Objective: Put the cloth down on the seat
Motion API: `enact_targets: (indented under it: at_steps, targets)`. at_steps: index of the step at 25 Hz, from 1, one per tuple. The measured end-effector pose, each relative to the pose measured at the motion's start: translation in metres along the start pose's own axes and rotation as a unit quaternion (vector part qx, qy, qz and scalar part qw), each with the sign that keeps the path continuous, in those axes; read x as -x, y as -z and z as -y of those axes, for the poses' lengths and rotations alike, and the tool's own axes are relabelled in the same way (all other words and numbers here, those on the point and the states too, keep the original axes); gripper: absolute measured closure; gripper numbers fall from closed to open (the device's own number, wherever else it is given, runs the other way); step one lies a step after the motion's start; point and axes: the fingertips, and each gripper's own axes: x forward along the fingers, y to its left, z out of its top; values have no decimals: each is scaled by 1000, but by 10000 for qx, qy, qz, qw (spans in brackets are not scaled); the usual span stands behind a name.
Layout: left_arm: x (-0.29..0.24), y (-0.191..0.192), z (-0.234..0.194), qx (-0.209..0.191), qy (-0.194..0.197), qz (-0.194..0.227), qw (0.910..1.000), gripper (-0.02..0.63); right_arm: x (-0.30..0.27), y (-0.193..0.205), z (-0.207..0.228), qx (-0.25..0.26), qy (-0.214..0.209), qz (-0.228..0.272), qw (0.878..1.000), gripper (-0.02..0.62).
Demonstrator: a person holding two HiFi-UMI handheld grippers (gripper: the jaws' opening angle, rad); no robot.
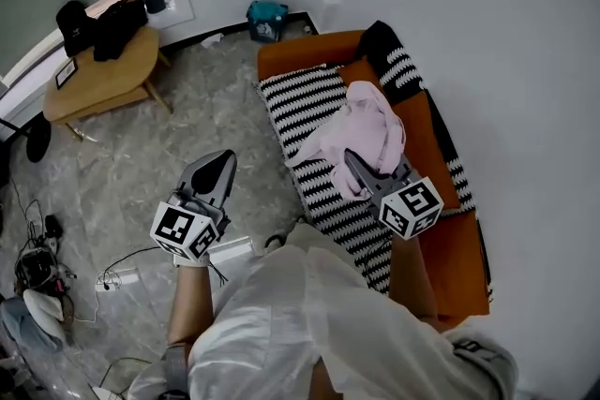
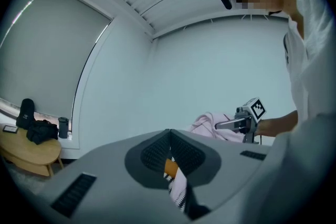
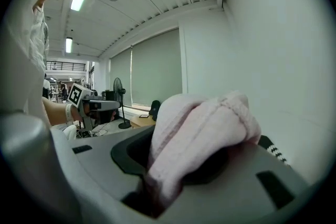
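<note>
A pink cloth [image 1: 370,131] hangs bunched over the orange sofa [image 1: 448,244], just above its black-and-white striped seat cover [image 1: 305,103]. My right gripper [image 1: 353,162] is shut on the cloth, whose folds bulge out of the jaws in the right gripper view [image 3: 202,126]. My left gripper [image 1: 223,166] is over the marble floor to the left of the sofa; its jaws are shut and hold nothing. In the left gripper view the cloth [image 2: 209,124] and the right gripper [image 2: 226,125] show ahead, past the left gripper's [image 2: 169,132] touching tips.
A wooden side table [image 1: 98,80] with black bags stands at the far left by the window. A teal object [image 1: 266,18] sits against the wall behind the sofa. Cables and a power strip [image 1: 117,277] lie on the floor at left. A white wall runs along the sofa's right side.
</note>
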Motion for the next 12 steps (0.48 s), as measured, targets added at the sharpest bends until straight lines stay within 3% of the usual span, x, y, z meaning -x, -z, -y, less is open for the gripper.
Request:
enact_targets:
  at_steps: [6, 12]
  targets:
    - [-54, 1, -36, 63, 139, -157, 9998, 589, -50, 2, 37, 2, -216, -317, 9993, 446]
    - [-139, -4, -73, 88, 202, -285, 9994, 589, -107, 0, 103, -18, -424, -528, 9977, 446]
